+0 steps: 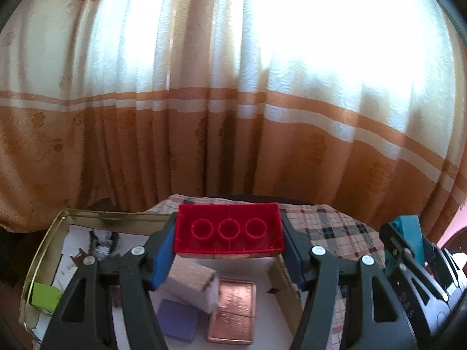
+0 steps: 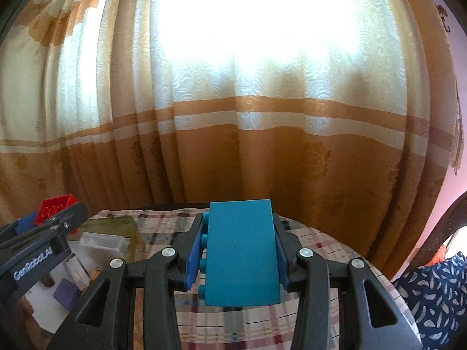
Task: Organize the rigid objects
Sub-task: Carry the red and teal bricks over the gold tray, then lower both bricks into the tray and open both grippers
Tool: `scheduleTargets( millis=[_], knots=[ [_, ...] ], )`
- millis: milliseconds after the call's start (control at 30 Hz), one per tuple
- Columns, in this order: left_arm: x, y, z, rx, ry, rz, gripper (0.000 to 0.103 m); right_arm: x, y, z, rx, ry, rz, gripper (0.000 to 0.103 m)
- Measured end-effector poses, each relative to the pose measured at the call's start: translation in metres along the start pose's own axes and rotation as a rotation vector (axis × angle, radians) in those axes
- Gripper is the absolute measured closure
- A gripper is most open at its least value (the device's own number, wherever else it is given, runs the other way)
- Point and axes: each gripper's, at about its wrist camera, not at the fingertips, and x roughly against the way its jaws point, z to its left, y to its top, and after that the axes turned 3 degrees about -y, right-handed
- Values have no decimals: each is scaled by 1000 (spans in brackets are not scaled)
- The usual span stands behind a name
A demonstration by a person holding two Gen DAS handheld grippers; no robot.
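My left gripper [image 1: 229,234] is shut on a red toy brick [image 1: 229,229], its hollow underside with three rings facing the camera, held above an open metal tin [image 1: 43,250]. In the tin lie a pale wooden block [image 1: 194,287], a purple block [image 1: 179,322], a copper plate [image 1: 233,312] and a green block [image 1: 46,296]. My right gripper [image 2: 239,255] is shut on a teal toy brick [image 2: 242,250], studs to the left, above the plaid cloth [image 2: 321,245]. The right gripper [image 1: 408,242] with the teal brick shows at the right of the left wrist view; the left gripper [image 2: 49,218] shows at the left of the right wrist view.
The tin [image 2: 116,224] stands on a round table under the plaid cloth [image 1: 329,227]. An orange and white curtain [image 1: 233,116] hangs close behind the table. A patterned blue cushion [image 2: 432,294] lies at the far right.
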Motion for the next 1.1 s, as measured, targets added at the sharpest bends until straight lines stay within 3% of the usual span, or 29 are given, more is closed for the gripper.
scheduleTargets(
  millis=[300,633,1100],
  knots=[
    [1,3,24,32,89,-15,39,3,4,32,-10,75,12,58],
    [1,-4,50,99,159,24,39,6,-9,81,1,193,60,58],
    [-4,-11,77,147,247,71,39,5,-19,99,92,227,48,58]
  ],
)
